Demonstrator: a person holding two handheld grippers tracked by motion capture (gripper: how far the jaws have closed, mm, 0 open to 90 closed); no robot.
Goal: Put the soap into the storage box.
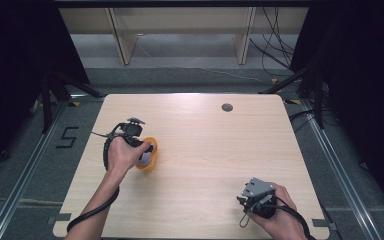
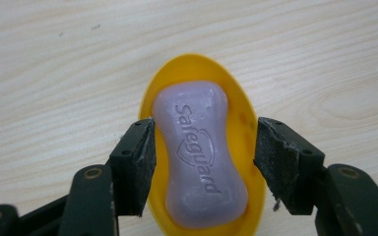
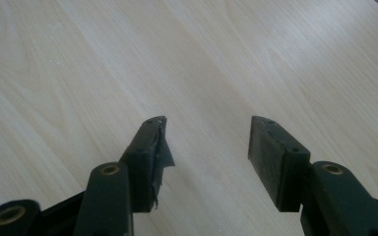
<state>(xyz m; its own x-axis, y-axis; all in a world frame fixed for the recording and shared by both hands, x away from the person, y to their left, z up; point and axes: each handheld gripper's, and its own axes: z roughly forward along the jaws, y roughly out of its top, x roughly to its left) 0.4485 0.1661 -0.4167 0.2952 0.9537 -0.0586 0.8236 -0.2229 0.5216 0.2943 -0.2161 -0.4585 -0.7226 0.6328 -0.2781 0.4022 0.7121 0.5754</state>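
Left gripper [image 2: 204,160] fingers [image 2: 135,164] spread wide, straddling soap [image 2: 199,152] in yellow dish [image 2: 236,103].

A pale wooden table [image 1: 200,150] with rounded corners carries everything, its grain running across the top, and a small round grey grommet [image 1: 227,107] sits in its surface toward one o'clock from the centre, near the far edge. A yellow oval dish [image 1: 150,156] lies directly on the wood at about nine o'clock from the centre, on the table's left half, and in the left gripper view its rim [image 2: 197,61] rests flat on the board. The rest of the top, from twelve round to six o'clock, is bare wood.
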